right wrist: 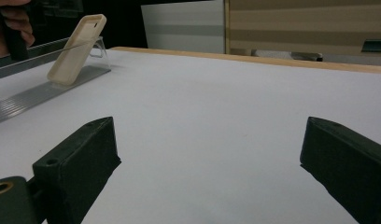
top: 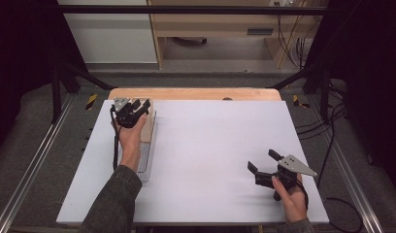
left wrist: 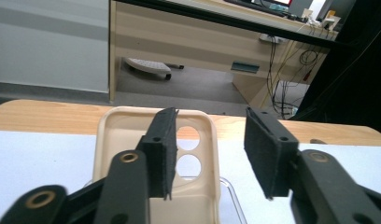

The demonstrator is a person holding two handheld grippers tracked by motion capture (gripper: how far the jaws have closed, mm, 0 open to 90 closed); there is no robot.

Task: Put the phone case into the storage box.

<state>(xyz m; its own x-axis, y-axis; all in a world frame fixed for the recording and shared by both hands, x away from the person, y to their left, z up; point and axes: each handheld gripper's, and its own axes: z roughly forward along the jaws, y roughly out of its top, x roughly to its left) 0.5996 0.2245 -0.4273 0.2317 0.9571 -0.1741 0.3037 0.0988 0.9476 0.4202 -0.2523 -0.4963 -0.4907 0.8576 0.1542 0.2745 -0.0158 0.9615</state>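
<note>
Hiding under my left hand: much of the cream phone case (top: 148,127) in the high view; I see just its right edge there.
Cut off: in the left gripper view the case (left wrist: 128,135) runs out of the bottom edge and my own jaws cover its middle.
Hard to make out: whether the left jaw's pad touches the case's inner face or stands just in front of it; I cannot tell.
Left gripper (top: 140,108): jaws part-way open, pads apart, nothing pinched between them; it sits over the case's top end at the table's left side.
Case, looks: pale cream, rounded corners, raised rim, hollow side toward me, two round holes (left wrist: 188,151) near its top.
Case, place: it leans tilted on a clear stand (right wrist: 101,46) set on a long ribbed metal plate (right wrist: 34,95), near the far left of the white table (top: 210,145).
Right gripper (top: 264,162): jaws spread wide with nothing between them, low above bare tabletop near the right corner closest to me, well apart from the case.
</note>
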